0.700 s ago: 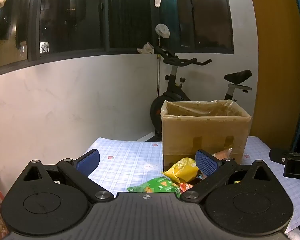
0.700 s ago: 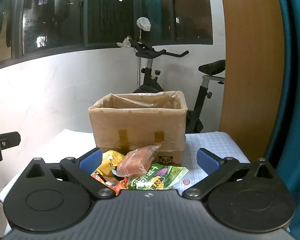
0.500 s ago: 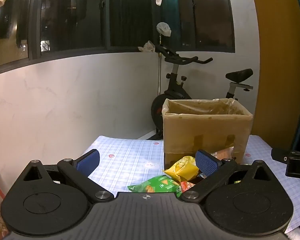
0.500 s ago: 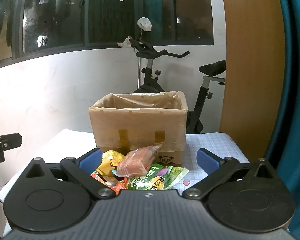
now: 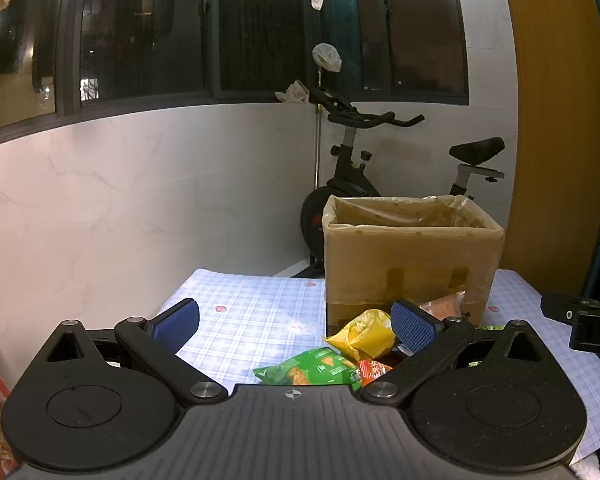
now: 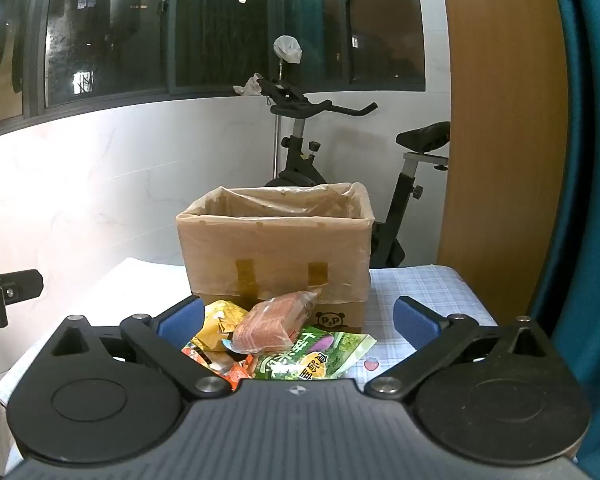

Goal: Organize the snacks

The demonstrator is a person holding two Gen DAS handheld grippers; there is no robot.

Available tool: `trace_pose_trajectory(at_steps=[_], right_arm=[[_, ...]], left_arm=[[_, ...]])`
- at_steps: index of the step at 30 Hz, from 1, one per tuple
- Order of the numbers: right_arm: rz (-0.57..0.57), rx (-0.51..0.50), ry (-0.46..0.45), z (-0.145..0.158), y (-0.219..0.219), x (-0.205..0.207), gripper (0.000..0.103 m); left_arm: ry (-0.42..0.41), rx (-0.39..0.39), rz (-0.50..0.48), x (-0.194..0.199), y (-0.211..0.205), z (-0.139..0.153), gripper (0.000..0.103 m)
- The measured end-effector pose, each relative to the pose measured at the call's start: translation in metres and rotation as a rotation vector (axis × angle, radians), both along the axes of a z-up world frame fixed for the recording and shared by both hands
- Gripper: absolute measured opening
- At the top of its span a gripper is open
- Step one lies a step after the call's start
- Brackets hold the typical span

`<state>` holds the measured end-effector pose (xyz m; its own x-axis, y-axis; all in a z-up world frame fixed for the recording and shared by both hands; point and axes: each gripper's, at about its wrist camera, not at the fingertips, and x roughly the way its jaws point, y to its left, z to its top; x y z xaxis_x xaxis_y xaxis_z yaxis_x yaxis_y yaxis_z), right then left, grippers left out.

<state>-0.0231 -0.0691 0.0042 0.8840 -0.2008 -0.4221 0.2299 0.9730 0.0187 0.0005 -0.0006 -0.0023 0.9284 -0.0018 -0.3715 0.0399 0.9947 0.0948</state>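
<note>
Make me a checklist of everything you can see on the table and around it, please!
Surface: checked tablecloth, mostly bare on the left.
Job's things: snack packets piled before the cardboard box: yellow packet, green packet, clear-wrapped reddish packet. Box is plastic-lined; contents hidden.
Clutter: nothing seen.
Grippers: left tool and right tool both open, holding nothing.
Cables: nothing seen.
Surroundings: exercise bike, dark windows, white wall.

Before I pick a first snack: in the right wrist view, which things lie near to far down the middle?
Green snack bag → reddish clear-wrapped pack → cardboard box → exercise bike → dark window.
</note>
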Motion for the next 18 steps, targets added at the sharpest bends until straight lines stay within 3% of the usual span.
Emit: trace_pose_trajectory(at_steps=[18], right_arm=[[0.000,-0.004,0.000,-0.0002,0.0007,-0.0008,0.102]], left_arm=[[0.011,-0.007,-0.005,-0.0023,-0.0017,-0.0007,0.103]])
